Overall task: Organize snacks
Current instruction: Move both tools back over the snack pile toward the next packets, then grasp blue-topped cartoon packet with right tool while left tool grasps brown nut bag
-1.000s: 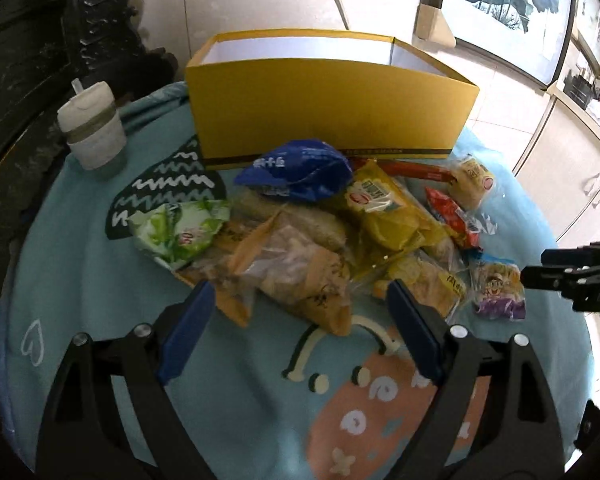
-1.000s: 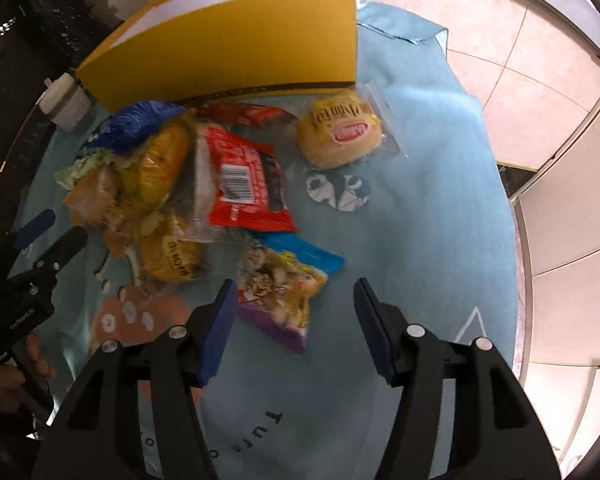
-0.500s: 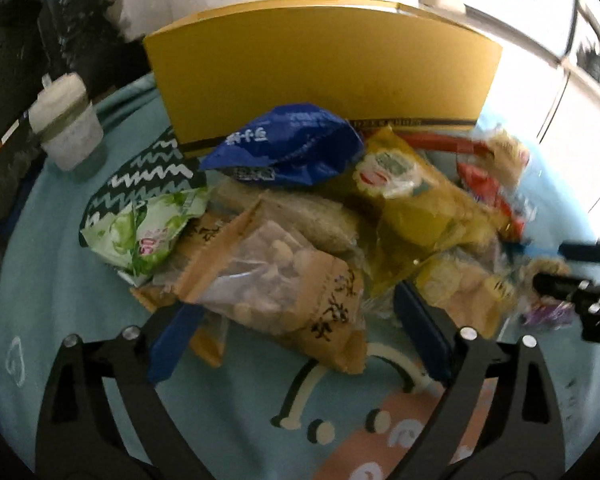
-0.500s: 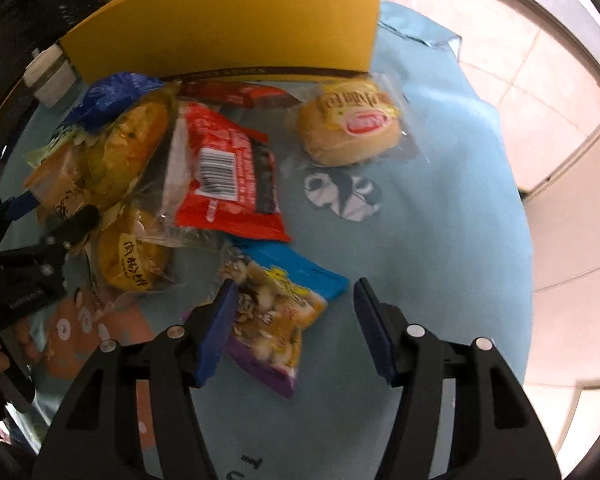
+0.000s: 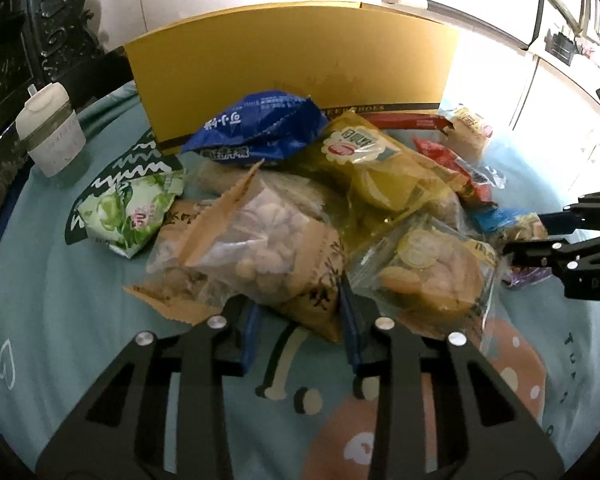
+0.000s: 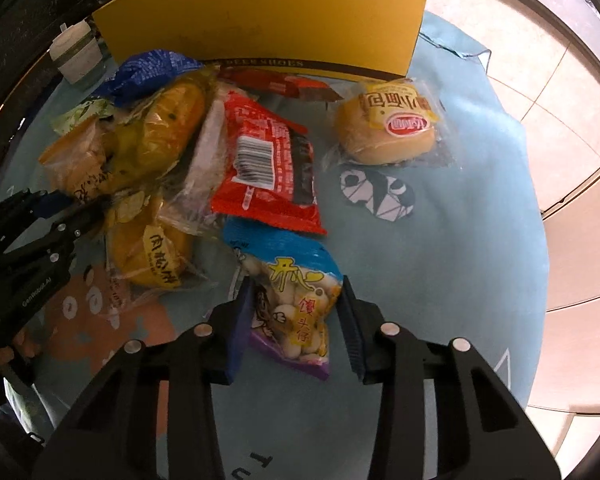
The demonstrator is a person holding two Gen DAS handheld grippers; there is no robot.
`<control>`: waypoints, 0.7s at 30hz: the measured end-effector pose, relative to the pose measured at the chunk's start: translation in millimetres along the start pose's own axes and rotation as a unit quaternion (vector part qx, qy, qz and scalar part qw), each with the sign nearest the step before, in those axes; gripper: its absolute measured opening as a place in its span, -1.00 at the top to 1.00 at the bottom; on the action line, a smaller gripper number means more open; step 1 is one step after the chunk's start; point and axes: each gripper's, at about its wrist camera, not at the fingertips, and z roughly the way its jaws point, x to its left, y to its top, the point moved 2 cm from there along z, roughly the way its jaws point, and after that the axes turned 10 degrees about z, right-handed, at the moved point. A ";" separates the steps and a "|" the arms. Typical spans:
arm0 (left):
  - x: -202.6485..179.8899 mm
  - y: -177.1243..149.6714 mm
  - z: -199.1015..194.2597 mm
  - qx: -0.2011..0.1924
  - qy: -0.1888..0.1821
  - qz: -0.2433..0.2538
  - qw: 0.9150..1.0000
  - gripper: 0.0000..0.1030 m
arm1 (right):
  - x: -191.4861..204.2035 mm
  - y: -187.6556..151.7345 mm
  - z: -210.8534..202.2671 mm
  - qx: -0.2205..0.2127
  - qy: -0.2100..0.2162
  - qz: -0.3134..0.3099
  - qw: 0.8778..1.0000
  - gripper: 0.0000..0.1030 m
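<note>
White lidded cup (image 5: 52,136) on teal cloth (image 5: 60,320)

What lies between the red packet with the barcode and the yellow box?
In the right wrist view, a dark red wrapped bar lies between the red packet and the yellow box.

One box, one cup, one cloth, and at least nine snack packets are counted.

One yellow cardboard box (image 5: 292,68), one white lidded plastic cup (image 5: 52,136) and one teal printed tablecloth (image 5: 60,320) are seen. One each is counted of:
- a crinkled blue foil bag (image 5: 260,128)
- a green-and-white packet (image 5: 128,208)
- a kraft-edged clear bag of pale round pieces (image 5: 260,248)
- a yellow crisp bag (image 5: 380,168)
- a clear bag of golden cake (image 5: 428,276)
- a red barcode packet (image 6: 268,168)
- a long dark-red bar wrapper (image 6: 280,82)
- a round bun in clear film (image 6: 388,128)
- a blue-and-purple packet of small white balls (image 6: 296,308)

Further wrappers are half buried in the pile, and their number cannot be told.
</note>
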 end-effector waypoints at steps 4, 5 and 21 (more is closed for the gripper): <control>6.5 -4.3 -12.3 -0.021 -0.014 -0.014 1.000 0.36 | 3.6 -6.1 -9.1 -0.002 0.021 -0.004 1.000 0.29; 9.8 -5.0 -17.2 -0.027 -0.018 -0.022 0.999 0.37 | 3.8 -7.9 -11.7 -0.002 0.026 -0.001 1.000 0.30; 28.9 -0.5 -19.6 -0.034 -0.025 -0.070 0.997 -0.45 | -5.8 -20.9 -34.1 -0.003 0.049 0.021 0.999 0.42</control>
